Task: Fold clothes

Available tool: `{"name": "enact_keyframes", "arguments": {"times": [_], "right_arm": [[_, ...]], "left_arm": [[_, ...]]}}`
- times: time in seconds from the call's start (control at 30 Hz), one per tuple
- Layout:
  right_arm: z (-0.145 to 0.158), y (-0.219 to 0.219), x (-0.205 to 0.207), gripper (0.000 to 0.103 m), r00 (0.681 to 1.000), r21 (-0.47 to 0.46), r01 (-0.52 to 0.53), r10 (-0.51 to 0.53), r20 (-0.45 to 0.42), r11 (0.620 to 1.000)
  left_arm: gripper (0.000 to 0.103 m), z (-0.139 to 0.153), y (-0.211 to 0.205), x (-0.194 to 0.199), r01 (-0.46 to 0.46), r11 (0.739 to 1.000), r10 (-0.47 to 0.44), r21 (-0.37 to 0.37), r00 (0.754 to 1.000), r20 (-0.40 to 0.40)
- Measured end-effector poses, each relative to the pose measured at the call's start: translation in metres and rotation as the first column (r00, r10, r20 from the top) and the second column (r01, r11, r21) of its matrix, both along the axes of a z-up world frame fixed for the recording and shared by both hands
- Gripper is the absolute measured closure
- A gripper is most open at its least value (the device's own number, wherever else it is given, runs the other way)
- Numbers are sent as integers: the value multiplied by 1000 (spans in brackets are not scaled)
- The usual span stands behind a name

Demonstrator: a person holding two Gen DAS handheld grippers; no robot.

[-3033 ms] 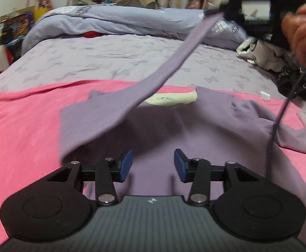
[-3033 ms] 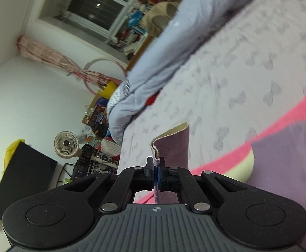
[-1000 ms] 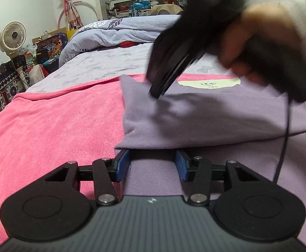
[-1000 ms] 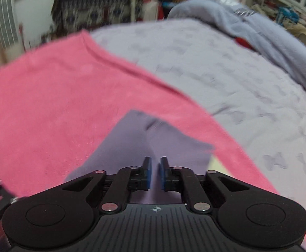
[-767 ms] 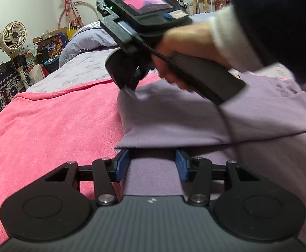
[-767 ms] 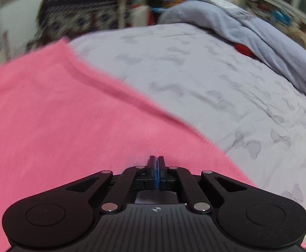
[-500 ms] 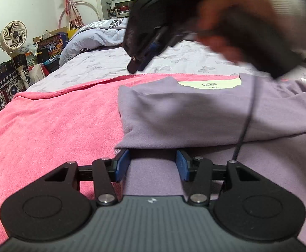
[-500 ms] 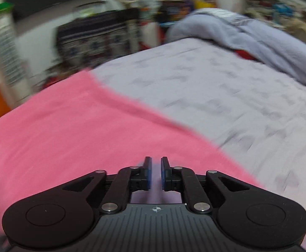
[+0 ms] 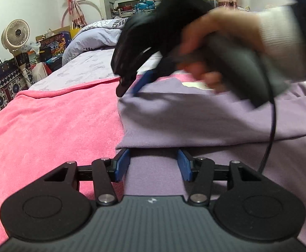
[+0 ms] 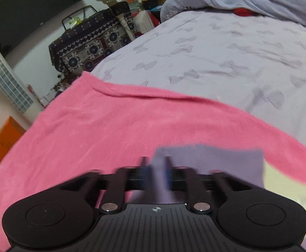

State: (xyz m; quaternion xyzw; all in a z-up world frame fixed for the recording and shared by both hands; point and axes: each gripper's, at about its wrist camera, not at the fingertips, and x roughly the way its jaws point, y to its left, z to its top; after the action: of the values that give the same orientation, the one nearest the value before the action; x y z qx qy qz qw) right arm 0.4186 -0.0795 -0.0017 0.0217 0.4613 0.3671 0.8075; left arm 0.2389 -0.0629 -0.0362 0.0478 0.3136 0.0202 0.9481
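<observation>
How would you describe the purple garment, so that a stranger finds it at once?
Look at the bed, then the pink towel spread across it. The purple garment lies on that towel, folded over itself; it alone is plain purple with a pale yellow neck label.

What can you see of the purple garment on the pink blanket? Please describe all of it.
The purple garment is soft, matte lilac knit and lies on the pink blanket. One layer is folded over the body, giving a straight fold edge at its left side. A pale yellow label shows near the collar. The right gripper is at the folded layer's far corner, jaws opening, cloth between them in its own view. The left gripper straddles the lower layer, open.
</observation>
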Motion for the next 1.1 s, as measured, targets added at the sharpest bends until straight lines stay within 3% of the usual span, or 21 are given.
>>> {"name": "enact_keyframes", "arguments": {"times": [0.1,0.23,0.37,0.43,0.53,0.67,0.73,0.8,0.87,0.93,1.0,1.1], "right_arm": [[20,-56,-43,59,996,0,80,-79,41,997],[40,-129,-103,62,948,-130,246,-211,236,960],[9,-172,-135,62,926,-367,357,-275,257,859],[-15,-193,-140,58,915,-423,401,-330,234,813],[-18,-214,-142,49,879,-325,474,-420,224,818],[-21,-222,-137,49,823,-365,564,-471,317,740],[-26,-242,-133,36,802,-315,595,-525,285,739],[-30,-261,-127,31,785,-268,619,-567,250,738],[-26,-263,-127,30,778,-274,627,-570,265,729],[-20,-262,-131,37,766,-292,641,-573,290,710],[-11,-262,-148,37,735,-293,677,-597,323,675],[-9,-273,-171,37,715,-266,699,-639,283,664]], "left_arm": [[47,0,0,1,1,1000,-1,10,1000,-2],[47,0,1,3,2,1000,-2,13,1000,-3],[47,0,-1,3,2,1000,-2,20,1000,-5],[47,0,-3,2,3,1000,-2,21,1000,-6],[47,0,-4,0,3,1000,-3,22,1000,-7],[46,0,-4,-1,3,1000,-3,20,1000,-7],[46,-1,-4,0,3,1000,-3,21,1000,-7],[46,-1,-4,0,3,1000,-3,20,1000,-7],[46,-1,-4,0,4,1000,-3,20,1000,-7],[46,-1,-4,-1,4,1000,-3,22,1000,-7],[46,-1,-4,0,3,1000,-3,23,1000,-7],[46,0,-4,0,3,1000,-3,23,1000,-8]]}}
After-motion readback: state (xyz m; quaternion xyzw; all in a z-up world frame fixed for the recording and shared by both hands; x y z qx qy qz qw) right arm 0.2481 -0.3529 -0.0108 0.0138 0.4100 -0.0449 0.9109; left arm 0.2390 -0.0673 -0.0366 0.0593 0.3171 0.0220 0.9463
